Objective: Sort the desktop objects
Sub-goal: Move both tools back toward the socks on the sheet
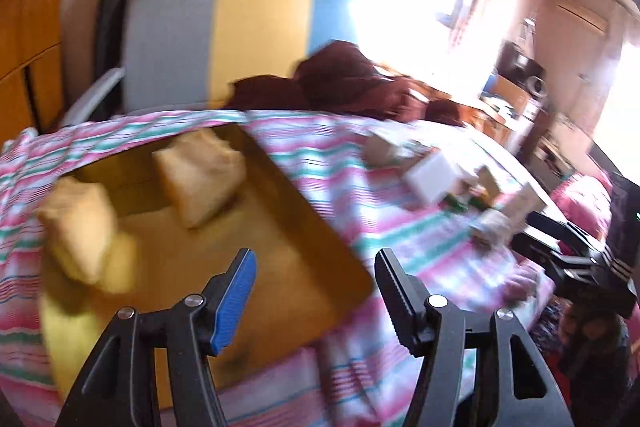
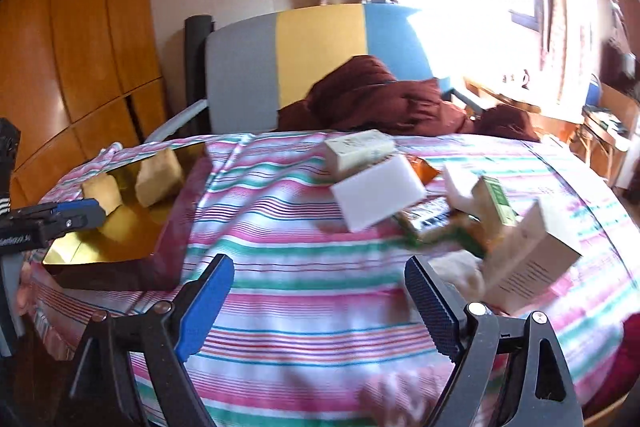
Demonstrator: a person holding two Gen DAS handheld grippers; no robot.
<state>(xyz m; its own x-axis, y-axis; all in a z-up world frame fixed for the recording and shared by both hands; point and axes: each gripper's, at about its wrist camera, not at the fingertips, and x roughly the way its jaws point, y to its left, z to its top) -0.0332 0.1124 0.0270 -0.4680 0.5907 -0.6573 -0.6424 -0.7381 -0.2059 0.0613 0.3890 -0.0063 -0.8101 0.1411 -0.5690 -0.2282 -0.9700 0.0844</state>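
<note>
Striped cloth in pink, green and white covers the round desk, and on its left side sits a gold tray with two tan sponges lying inside, one toward the far end and one nearer the tray's left wall. The left gripper hangs over the tray's near right corner with its fingers spread and nothing between them; in the right wrist view it shows at the left edge, above the tray. The right gripper hovers over the bare cloth near the desk's front edge, its fingers also spread and empty. Toward the right side of the desk lies a loose heap of things: a white sponge at its left, a pale box just behind it, a green carton tilted in the middle, and a larger white box leaning at the heap's right end; the small items under them are too blurred to tell. Beyond the far edge stands a chair with a grey, yellow and blue back, a dark red garment piled on it
</note>
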